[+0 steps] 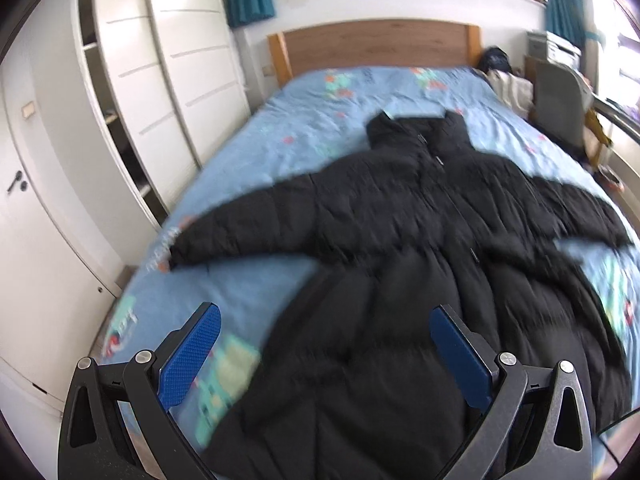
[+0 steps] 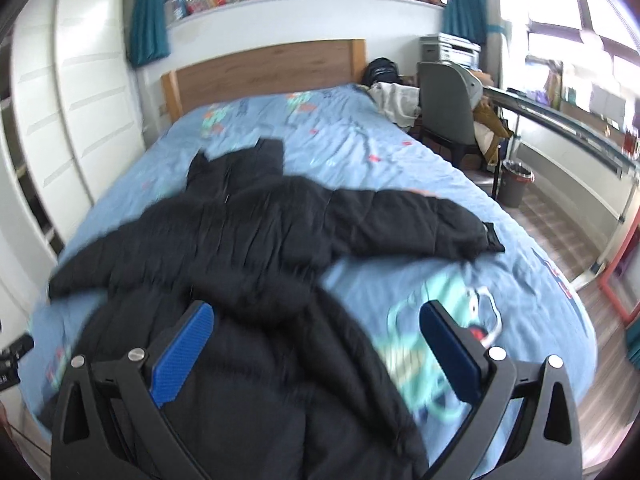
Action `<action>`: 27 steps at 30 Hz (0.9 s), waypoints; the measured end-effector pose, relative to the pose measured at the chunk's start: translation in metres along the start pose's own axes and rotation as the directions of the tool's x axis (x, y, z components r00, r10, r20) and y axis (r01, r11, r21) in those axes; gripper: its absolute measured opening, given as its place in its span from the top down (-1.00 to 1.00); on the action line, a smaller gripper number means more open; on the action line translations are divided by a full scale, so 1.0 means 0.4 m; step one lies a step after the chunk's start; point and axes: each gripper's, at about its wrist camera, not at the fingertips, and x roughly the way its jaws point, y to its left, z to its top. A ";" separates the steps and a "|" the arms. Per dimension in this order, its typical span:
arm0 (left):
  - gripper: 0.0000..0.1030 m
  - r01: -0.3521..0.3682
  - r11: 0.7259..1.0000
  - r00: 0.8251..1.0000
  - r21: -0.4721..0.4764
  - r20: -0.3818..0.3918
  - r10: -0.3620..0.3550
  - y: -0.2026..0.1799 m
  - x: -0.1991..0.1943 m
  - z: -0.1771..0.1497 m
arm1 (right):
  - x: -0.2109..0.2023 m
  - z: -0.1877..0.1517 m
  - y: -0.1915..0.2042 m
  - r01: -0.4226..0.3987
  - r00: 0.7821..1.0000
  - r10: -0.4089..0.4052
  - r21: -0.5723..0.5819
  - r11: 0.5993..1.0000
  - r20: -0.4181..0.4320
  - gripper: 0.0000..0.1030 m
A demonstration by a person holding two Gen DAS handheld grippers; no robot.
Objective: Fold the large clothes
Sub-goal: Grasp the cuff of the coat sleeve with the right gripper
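Observation:
A black puffer jacket (image 1: 400, 240) lies spread front up on the blue patterned bed (image 1: 312, 120), collar toward the headboard, both sleeves stretched out sideways. My left gripper (image 1: 326, 320) is open and empty, held above the jacket's lower left hem. In the right wrist view the same jacket (image 2: 248, 240) lies on the bed (image 2: 360, 152). My right gripper (image 2: 316, 316) is open and empty above the jacket's lower right edge. The jacket's right sleeve (image 2: 420, 224) ends near the bed's right side.
White wardrobe doors (image 1: 172, 80) run along the left of the bed. A wooden headboard (image 1: 376, 44) stands at the far end. A grey chair (image 2: 444, 100), a bin (image 2: 516, 184) and a desk stand to the right. Clothes (image 2: 396, 100) are piled at the far right corner.

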 end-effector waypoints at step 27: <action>-0.99 -0.122 0.980 0.984 -0.157 -0.148 0.099 0.082 0.320 0.125 | 0.680 -0.024 -0.784 0.039 0.995 0.053 0.806 0.591 -0.087 -0.89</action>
